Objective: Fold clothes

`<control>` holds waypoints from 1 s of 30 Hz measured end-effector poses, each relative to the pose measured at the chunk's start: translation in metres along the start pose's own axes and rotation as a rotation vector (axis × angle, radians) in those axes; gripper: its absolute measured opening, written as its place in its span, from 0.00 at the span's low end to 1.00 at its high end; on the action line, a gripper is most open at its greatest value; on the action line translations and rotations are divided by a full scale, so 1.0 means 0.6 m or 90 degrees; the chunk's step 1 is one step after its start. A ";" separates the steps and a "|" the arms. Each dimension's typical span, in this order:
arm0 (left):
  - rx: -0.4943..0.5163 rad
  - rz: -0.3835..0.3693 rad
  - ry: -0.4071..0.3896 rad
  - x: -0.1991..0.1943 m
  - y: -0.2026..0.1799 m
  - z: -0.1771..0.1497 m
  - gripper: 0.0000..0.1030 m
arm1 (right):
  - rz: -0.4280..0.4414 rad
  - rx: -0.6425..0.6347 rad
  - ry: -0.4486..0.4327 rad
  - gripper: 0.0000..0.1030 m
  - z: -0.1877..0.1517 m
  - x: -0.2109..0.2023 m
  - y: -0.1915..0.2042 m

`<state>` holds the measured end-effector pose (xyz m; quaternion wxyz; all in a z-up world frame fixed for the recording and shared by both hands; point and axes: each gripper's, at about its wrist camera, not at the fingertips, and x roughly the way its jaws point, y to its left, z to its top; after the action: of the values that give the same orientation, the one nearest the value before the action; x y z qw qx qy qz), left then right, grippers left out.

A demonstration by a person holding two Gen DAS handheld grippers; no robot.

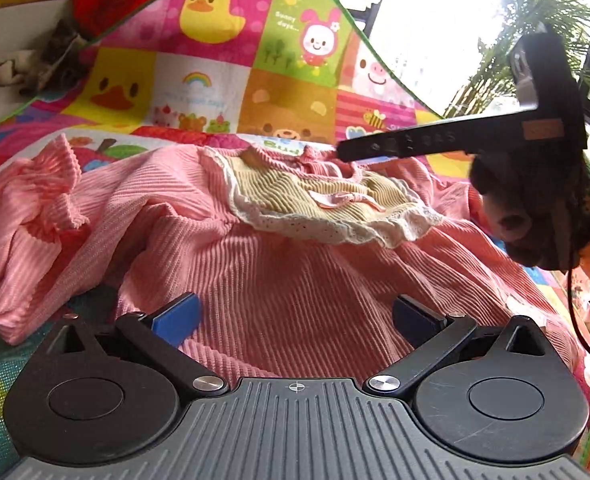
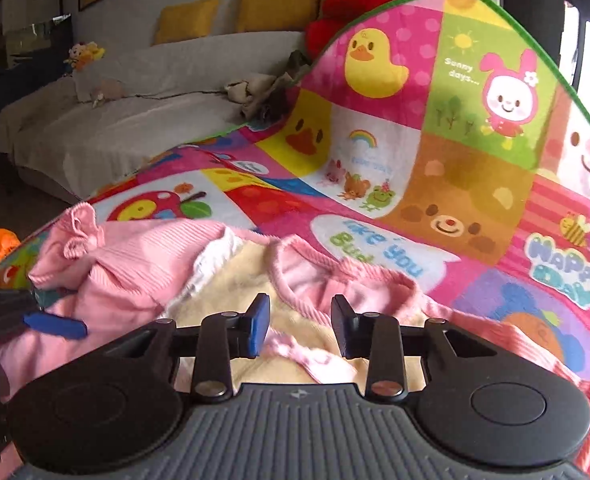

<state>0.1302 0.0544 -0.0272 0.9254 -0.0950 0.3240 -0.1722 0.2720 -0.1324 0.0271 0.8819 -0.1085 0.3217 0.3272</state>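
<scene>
Nearest the lens in the left wrist view, the left gripper (image 1: pixel 295 314) was seen low in the frame with its blue-padded fingers (image 1: pixel 177 318) spread wide, nothing held between them, above the ribbed skirt of a pink dress (image 1: pixel 279 280). The dress was spread across the middle of the frame on a colourful play mat (image 1: pixel 215 80), its cream lace-edged bib (image 1: pixel 315 204) lying in the centre and one ruffled sleeve (image 1: pixel 51 192) bunched at the left. At the right edge a gloved hand (image 1: pixel 535 208) was seen holding the right gripper, whose black fingers reached in to the neckline at the upper middle of the dress; whether fabric was touched there could not be told from that view. In the right wrist view, the right gripper (image 2: pixel 300 326) was shown low in the frame with its fingers (image 2: pixel 261 324) partly open and nothing clamped, above the cream bib and the pink neckline trim (image 2: pixel 315 276). The left gripper's blue finger was visible at the left edge, over the pink fabric. The far end of the mat was seen curling upward at the upper right, and a sofa (image 2: pixel 135 120) with yellow cushions (image 2: pixel 187 18) stood at the upper left.
</scene>
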 end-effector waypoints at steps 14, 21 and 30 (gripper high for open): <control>-0.018 -0.013 -0.010 -0.006 0.006 -0.002 1.00 | -0.030 -0.085 0.026 0.04 0.044 0.150 0.067; -0.025 -0.014 -0.010 -0.006 0.007 -0.001 1.00 | -0.051 -0.085 0.011 0.04 0.059 0.161 0.052; -0.030 -0.019 -0.009 -0.006 0.012 -0.003 1.00 | -0.046 -0.006 -0.041 0.60 -0.010 -0.020 -0.004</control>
<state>0.1280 0.0622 -0.0285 0.9225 -0.1228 0.3197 -0.1778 0.2636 -0.1428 0.0303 0.9026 -0.1138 0.2872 0.2999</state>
